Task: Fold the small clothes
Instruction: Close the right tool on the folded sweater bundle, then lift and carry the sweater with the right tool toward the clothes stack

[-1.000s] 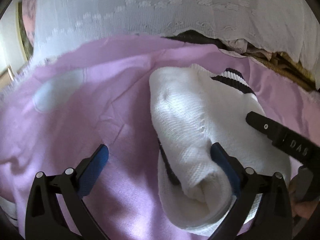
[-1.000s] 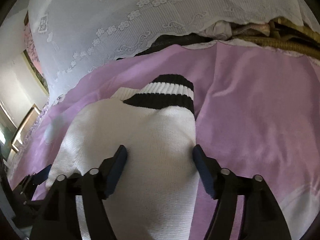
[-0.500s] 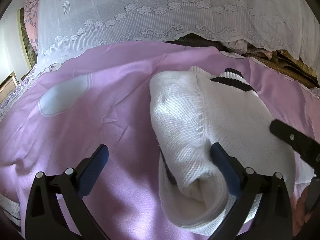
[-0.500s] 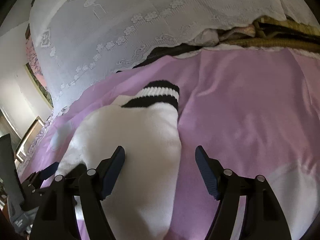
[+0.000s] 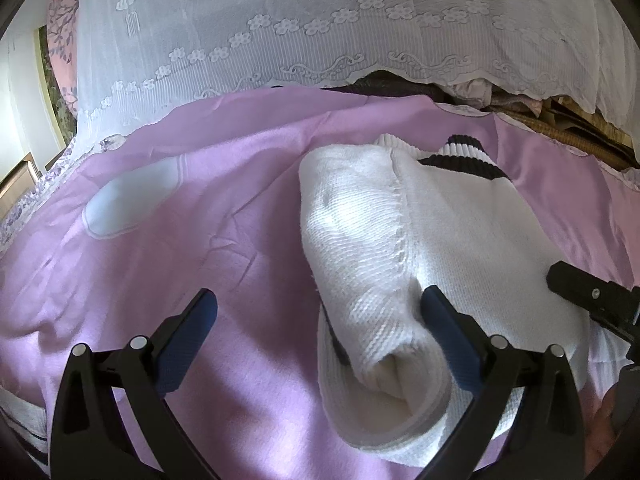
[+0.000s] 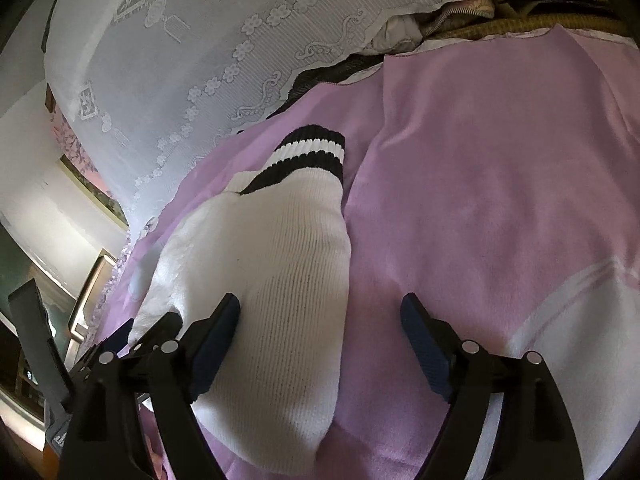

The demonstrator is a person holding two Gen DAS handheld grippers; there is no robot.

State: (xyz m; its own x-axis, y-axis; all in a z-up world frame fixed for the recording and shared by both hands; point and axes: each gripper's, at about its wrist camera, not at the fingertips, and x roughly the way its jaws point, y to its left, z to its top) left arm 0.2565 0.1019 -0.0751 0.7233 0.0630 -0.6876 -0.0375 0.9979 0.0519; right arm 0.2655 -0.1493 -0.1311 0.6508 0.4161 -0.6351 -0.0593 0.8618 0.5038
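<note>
We've got the folded white sock (image 5: 420, 264) lying on the pink blanket (image 5: 200, 240), right of centre in the left wrist view, black-striped cuff (image 5: 468, 158) pointing to 1 o'clock. Toe end is doubled over the body, fold roll opening toward 6 o'clock.

Our left gripper (image 5: 318, 312) is spread wide, holding nothing. Its right finger (image 5: 444, 332) touches the sock's folded roll; the left finger (image 5: 188, 332) sits over bare blanket at 7 o'clock.

Our right gripper (image 6: 320, 320) is also spread wide and empty. Its left finger (image 6: 216, 336) rests against the sock (image 6: 272, 280); the right one (image 6: 424, 344) is over blanket, clear of the sock. Cuff (image 6: 308, 152) shows at 12 o'clock in that view.

White lace cloth (image 5: 320, 20) hangs along the far edge at 12 o'clock, with dark bundled fabrics (image 6: 520, 12) under it toward 1 o'clock.
</note>
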